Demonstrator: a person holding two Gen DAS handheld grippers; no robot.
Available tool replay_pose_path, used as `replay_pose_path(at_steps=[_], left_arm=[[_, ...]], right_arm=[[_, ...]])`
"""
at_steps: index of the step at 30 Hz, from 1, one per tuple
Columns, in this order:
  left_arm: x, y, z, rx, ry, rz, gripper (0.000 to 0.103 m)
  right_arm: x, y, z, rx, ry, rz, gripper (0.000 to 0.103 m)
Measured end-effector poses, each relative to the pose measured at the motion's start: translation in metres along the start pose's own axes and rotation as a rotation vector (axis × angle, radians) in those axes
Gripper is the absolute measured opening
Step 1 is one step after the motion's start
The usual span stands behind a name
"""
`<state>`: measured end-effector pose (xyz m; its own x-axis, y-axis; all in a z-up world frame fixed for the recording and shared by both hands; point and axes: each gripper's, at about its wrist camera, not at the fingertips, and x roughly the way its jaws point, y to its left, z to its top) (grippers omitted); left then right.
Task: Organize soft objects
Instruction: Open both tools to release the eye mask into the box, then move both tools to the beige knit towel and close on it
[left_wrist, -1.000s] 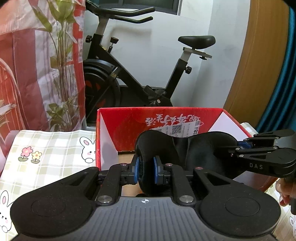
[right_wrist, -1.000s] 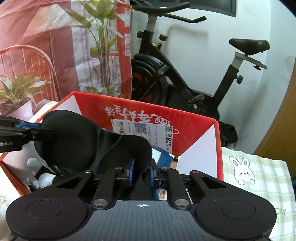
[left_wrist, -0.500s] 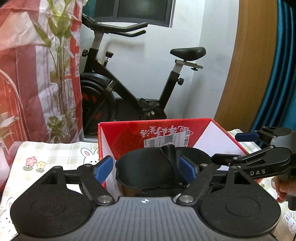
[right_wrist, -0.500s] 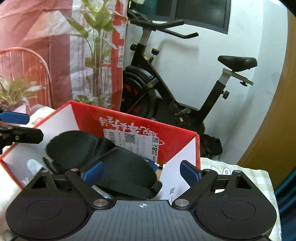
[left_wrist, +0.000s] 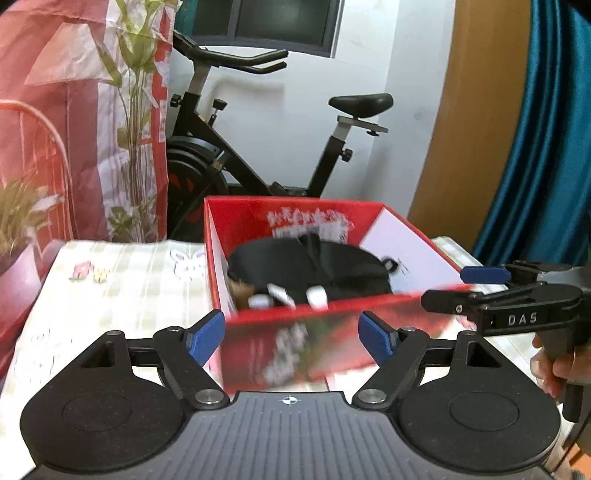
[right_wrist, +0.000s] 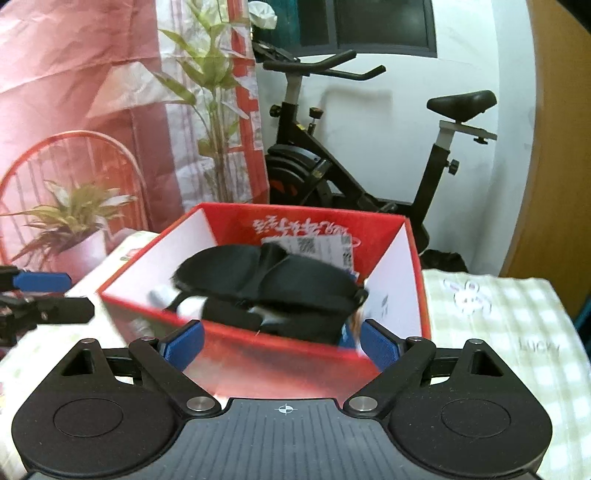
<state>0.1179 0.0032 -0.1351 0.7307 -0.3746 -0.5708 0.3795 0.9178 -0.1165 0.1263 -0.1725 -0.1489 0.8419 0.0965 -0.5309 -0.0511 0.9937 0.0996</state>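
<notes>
Checked tablecloth (left_wrist: 122, 280) under red box (left_wrist: 332, 314); black bra (right_wrist: 280, 280) inside; left gripper (left_wrist: 291, 338) and right gripper (right_wrist: 282, 343) both released, empty.

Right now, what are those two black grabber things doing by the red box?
A person holds a gripper in each hand. The left gripper and the right gripper are both open and empty, just in front of the red cardboard box on the checked tablecloth. A black padded bra lies inside the box on top of other small things, with neither gripper touching it.
</notes>
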Motion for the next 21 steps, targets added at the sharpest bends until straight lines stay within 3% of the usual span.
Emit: replay_pose_path(at_steps=[11, 17, 21], left_arm=[[-0.031, -0.015, -0.085, -0.030, 0.129, -0.041, 0.079], [-0.035, 0.001, -0.100, -0.120, 0.138, -0.026, 0.076], [-0.030, 0.002, -0.107, -0.128, 0.176, -0.020, 0.074]], right_arm=[[-0.071, 0.017, -0.085, 0.019, 0.067, 0.020, 0.082], [-0.095, 0.006, -0.127, 0.108, 0.161, -0.002, 0.073], [-0.098, 0.000, -0.144, 0.152, 0.217, -0.022, 0.066]])
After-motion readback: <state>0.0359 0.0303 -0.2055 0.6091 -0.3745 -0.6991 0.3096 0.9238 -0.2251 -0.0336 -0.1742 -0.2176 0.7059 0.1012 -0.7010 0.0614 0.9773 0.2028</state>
